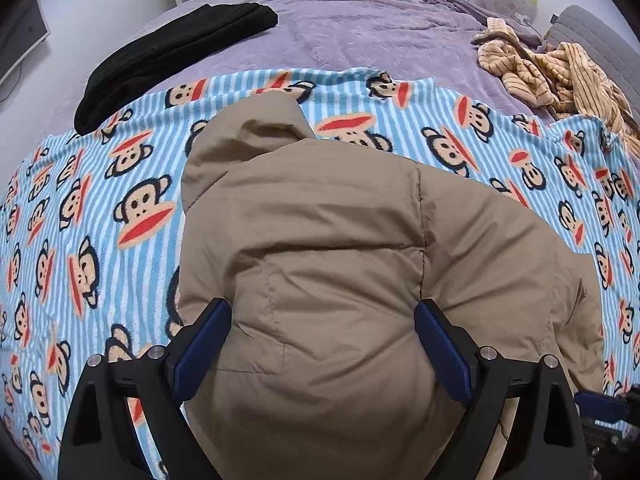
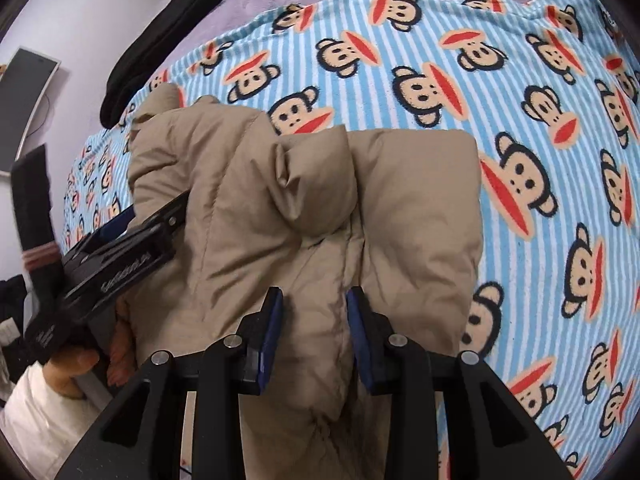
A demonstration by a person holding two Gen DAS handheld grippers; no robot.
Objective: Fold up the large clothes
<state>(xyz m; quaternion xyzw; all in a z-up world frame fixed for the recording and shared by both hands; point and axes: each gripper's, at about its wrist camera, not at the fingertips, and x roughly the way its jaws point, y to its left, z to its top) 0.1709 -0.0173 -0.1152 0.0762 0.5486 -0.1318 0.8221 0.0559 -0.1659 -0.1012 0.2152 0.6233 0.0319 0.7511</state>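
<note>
We see a tan puffer jacket (image 1: 320, 240) bunched on the monkey-print blanket (image 1: 100, 200) near the bed's front edge. Our left gripper (image 1: 322, 344) reaches level over it, jaws wide around the padding. Our right gripper (image 2: 314, 336) angles down, jaws narrowed around a fabric ridge.

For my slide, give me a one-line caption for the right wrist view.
Right gripper fingers straddle a ridge of the folded tan puffer jacket on the monkey-print blanket.

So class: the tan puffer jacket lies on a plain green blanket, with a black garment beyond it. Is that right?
Not quite. The tan puffer jacket lies on a blue-and-white striped blanket printed with monkey faces, as the left wrist view shows. The black garment does lie beyond it.
</note>
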